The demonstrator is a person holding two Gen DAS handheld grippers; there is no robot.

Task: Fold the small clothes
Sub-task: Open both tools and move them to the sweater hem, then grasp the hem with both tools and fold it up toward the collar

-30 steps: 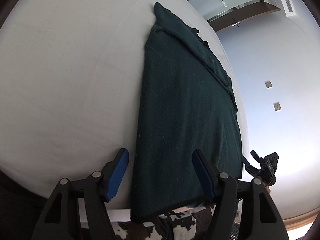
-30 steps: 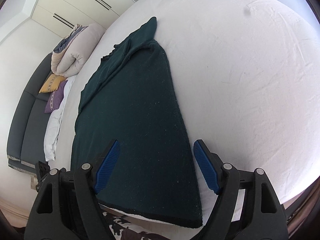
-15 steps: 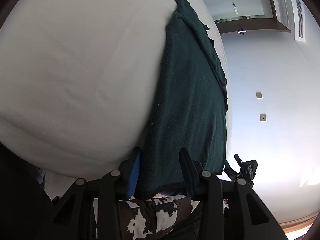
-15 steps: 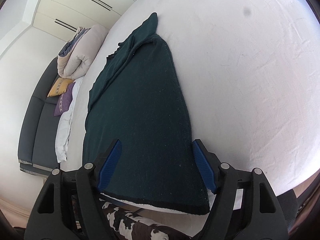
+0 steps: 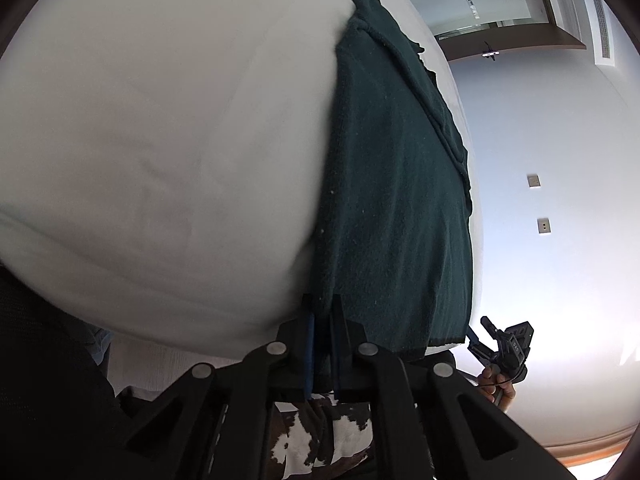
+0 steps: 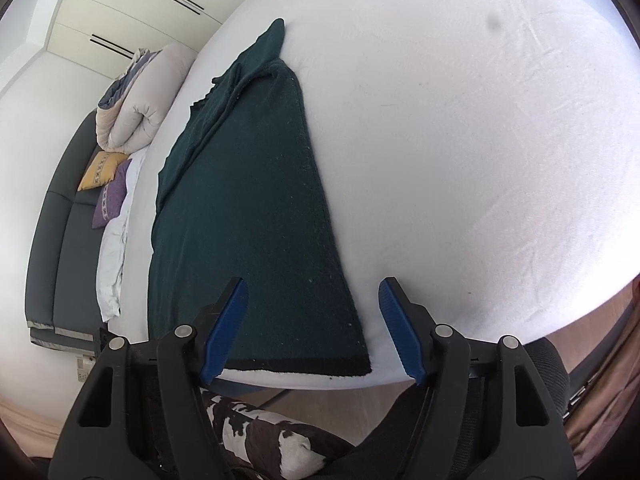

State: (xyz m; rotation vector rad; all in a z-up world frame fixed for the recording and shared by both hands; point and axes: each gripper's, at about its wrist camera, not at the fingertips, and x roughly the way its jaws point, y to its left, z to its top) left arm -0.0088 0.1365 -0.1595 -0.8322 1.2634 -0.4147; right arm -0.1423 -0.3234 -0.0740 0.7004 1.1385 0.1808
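with the left claw [image 5: 322, 344] clamped on the green garment's [image 6: 248, 208] near hem, the gaping right claw [image 6: 312, 332] needed to pinch the other corner evenly before lifting off the bed [image 6: 460, 140].

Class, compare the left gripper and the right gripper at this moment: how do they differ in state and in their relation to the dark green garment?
The left gripper is shut, pinching the near hem of the dark green garment; the right gripper is wide open, holding nothing. The left gripper sits at the garment's left corner; the right gripper hovers over the right corner, its jaws straddling that corner. Both have black frames with blue pads and face the white bed.
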